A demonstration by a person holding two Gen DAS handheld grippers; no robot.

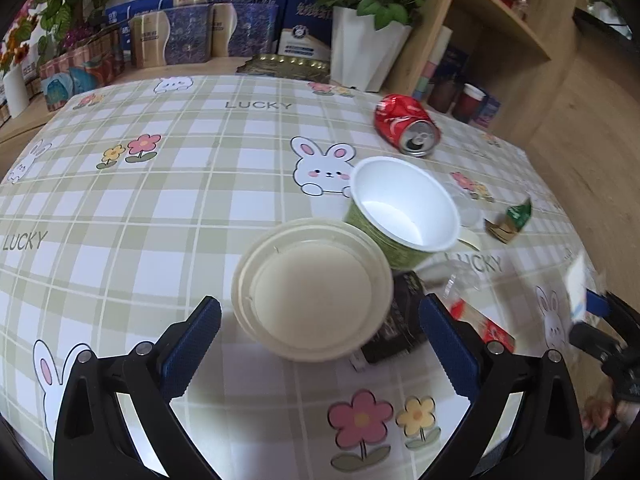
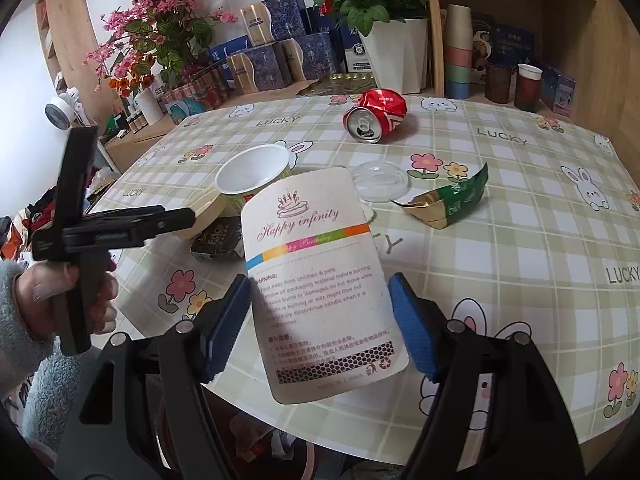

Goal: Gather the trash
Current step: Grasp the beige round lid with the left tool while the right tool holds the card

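My right gripper (image 2: 319, 279) is shut on a white "Happy infinity" card (image 2: 316, 248) and holds it tilted above the table's near edge. My left gripper (image 1: 320, 302) is open and hovers just over a cream bowl (image 1: 312, 288), one finger on each side, touching nothing. A green cup (image 1: 404, 208) with a white inside leans against the bowl's far rim. A black packet (image 1: 396, 320) lies partly under the bowl. Farther back lie a crushed red can (image 2: 376, 118), a clear plastic lid (image 2: 378, 180) and a green-gold wrapper (image 2: 448, 204).
A checked tablecloth (image 2: 520, 240) covers the table. A white flower pot (image 2: 400, 56), boxes and shelves with cups stand behind it. A red wrapper (image 1: 484, 324) lies near the black packet. A hand (image 2: 60, 280) in a grey sleeve holds the left gripper (image 2: 188, 216).
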